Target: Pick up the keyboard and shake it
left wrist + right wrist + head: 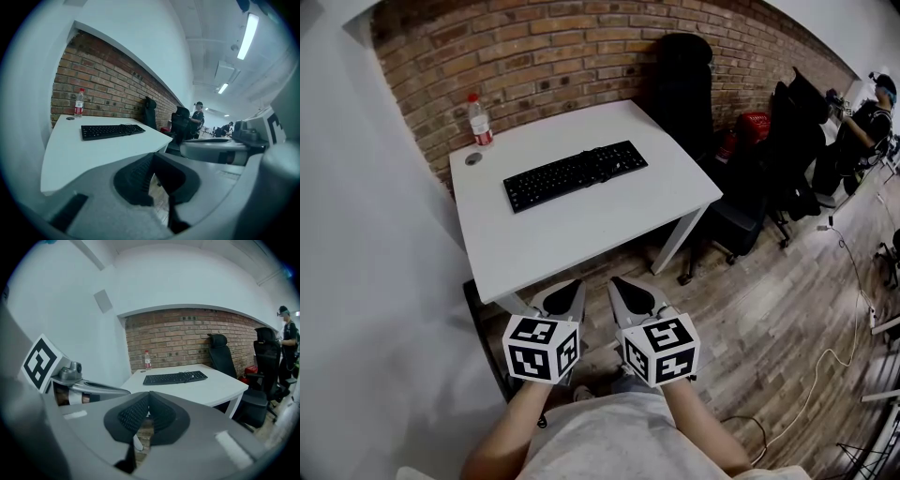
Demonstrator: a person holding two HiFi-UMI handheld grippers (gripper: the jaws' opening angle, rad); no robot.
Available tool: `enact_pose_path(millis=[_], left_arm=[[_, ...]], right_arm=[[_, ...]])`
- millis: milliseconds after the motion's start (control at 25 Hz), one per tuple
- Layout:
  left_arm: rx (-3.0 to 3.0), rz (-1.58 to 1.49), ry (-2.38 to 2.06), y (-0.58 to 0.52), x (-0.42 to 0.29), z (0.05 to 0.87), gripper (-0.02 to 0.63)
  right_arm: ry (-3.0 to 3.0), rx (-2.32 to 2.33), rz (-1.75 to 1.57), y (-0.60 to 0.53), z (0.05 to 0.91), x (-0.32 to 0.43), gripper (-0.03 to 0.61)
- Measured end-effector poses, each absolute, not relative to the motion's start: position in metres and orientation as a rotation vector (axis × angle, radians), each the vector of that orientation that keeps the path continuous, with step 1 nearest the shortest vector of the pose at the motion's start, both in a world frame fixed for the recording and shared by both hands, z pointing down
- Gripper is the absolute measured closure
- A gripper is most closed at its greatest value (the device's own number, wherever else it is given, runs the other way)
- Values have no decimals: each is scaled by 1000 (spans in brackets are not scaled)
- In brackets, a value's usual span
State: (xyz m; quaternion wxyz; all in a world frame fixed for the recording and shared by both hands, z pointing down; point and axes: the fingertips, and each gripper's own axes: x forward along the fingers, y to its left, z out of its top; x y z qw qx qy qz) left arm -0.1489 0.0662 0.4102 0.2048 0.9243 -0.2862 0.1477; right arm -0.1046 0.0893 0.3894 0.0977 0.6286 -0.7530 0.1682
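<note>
Left gripper [565,298]: fingers pressed together, empty, held short of the counter's [553,246] near edge. Keyboard [575,174] lies ahead & well apart, mid-counter toward the wall. Its long axis runs left-right, w/ the right end angled a bit farther back. Right gripper [630,296]: fingers also pressed together, empty, just beside the left one. Left looks slightly nearer the keyboard's middle, right lines up w/ its right end. Counter white; bottle [479,121] at back left corner. Brick wall [544,56] behind, office chairs [741,202] to the right, wood floor [769,309].
</note>
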Motion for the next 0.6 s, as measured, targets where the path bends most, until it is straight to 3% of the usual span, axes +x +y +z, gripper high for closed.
enact_pose_path(millis=[600], left_arm=[[2560,425,-728,104,-142,428,620]], right_arm=[[-2224,1860,522,114,401,-105,568]])
